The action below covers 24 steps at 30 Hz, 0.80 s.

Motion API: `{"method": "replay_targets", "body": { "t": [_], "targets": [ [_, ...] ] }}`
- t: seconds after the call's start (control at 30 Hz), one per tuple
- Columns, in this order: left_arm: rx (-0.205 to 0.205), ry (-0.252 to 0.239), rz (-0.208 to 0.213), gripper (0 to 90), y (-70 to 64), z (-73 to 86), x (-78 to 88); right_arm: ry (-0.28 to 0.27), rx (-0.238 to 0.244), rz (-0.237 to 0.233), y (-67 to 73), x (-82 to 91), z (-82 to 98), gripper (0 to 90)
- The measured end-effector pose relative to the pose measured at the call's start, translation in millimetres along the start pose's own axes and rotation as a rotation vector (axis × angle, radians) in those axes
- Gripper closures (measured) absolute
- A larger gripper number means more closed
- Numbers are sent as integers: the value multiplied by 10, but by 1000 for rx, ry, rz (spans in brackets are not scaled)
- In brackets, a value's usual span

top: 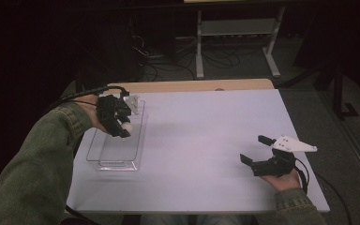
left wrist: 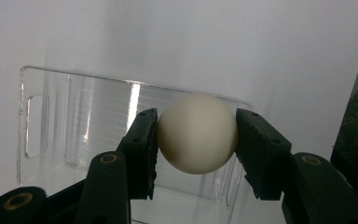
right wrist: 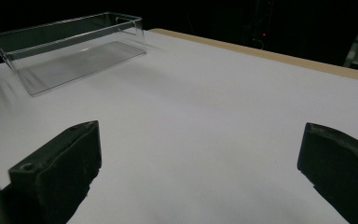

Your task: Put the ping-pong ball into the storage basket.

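The left hand-held gripper (left wrist: 196, 140) is gripping the white ball (left wrist: 197, 133) above the clear bin (left wrist: 42, 126) at the tabletop's (top: 206, 140) left, release pending, while the right hand-held gripper (top: 258, 152) is idling open.

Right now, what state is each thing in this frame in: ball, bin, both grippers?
White ball: clamped between the left gripper's pads, held above the bin.
Clear plastic bin: upright on the table, nothing inside.
Left gripper: shut on the ball.
Right gripper: jaws wide apart, holding nothing, resting near the table's right edge.
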State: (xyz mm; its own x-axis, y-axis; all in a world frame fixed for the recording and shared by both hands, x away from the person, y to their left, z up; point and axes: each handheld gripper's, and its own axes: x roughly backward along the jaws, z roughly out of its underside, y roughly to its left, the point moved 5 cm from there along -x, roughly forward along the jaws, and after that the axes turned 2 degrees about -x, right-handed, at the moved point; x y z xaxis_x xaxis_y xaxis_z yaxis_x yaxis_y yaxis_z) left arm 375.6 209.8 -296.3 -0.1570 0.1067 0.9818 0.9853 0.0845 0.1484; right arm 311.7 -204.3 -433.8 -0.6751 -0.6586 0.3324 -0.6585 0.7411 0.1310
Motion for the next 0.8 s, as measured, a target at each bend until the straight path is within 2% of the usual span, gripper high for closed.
{"method": "replay_targets", "body": {
  "t": [0.1, 0.2, 0.23, 0.37, 0.8],
  "targets": [
    [3, 1, 11, 504, -11, 24, -11, 2, 2, 0, -1, -1, 2, 0],
    [10, 36, 38, 504, -29, 58, -30, 2, 3, 1, 2, -1, 2, 0],
    [15, 33, 44, 504, -36, 71, -39, 2, 3, 1, 1, -1, 2, 0],
    [6, 33, 46, 504, -43, 103, -79, 3, 2, 0, 1, -2, 3, 0],
    [18, 19, 54, 503, -55, 144, -202, 6, 4, 1, 4, 0, 7, 0]
  ]
}}
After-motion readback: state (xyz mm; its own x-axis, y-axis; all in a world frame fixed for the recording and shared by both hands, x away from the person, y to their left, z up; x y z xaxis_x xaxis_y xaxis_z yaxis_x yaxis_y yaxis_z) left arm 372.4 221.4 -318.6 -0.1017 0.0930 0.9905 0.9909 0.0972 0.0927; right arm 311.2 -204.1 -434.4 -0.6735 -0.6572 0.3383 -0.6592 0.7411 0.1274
